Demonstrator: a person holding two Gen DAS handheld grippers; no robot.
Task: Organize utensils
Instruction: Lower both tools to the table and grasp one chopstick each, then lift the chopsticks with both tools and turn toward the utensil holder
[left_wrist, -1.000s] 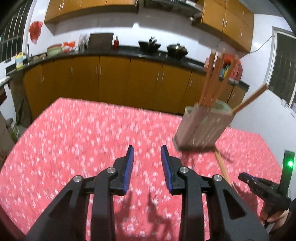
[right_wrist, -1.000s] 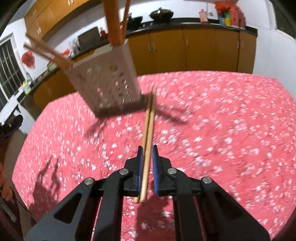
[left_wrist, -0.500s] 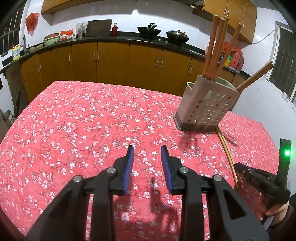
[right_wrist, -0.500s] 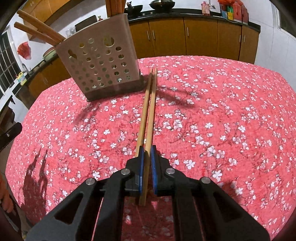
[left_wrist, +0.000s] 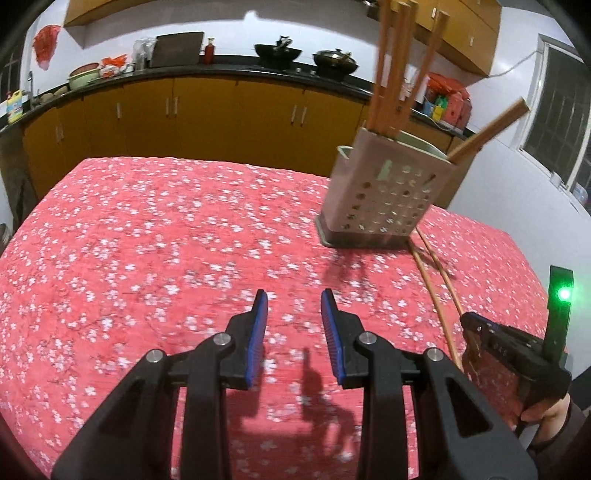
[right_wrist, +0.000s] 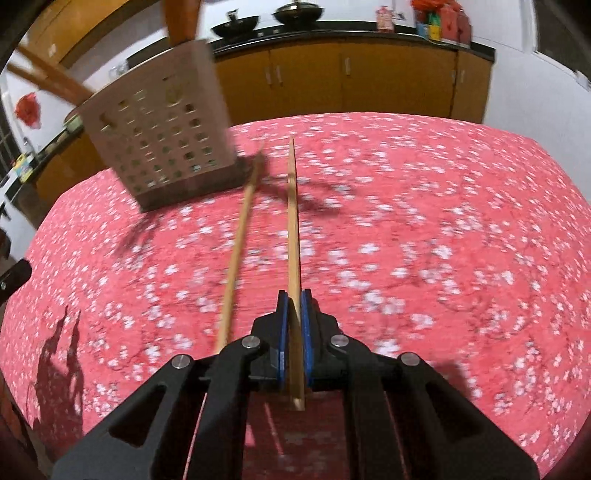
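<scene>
A red cloth with white blossoms covers the surface (left_wrist: 147, 229). On it stands a perforated chopstick holder (left_wrist: 388, 195) with several chopsticks already upright inside.

The right gripper (right_wrist: 293, 321) has its jaws clamped together on one wooden chopstick (right_wrist: 293, 229), gripped near its thick end, with the long shaft reaching forward toward the holder. A second chopstick (right_wrist: 238, 251) lies loose on the cloth just beside it, angled toward the holder's base.

The left gripper (left_wrist: 293, 328) hovers over bare cloth, jaws partly apart and holding nothing.

Risks from here: the grip is far back, so the long free end could swing or pivot between the pads. The tip might catch on the holder's rim or strike the chopsticks already standing there. Lifting could also nudge the loose chopstick and roll it away.
</scene>
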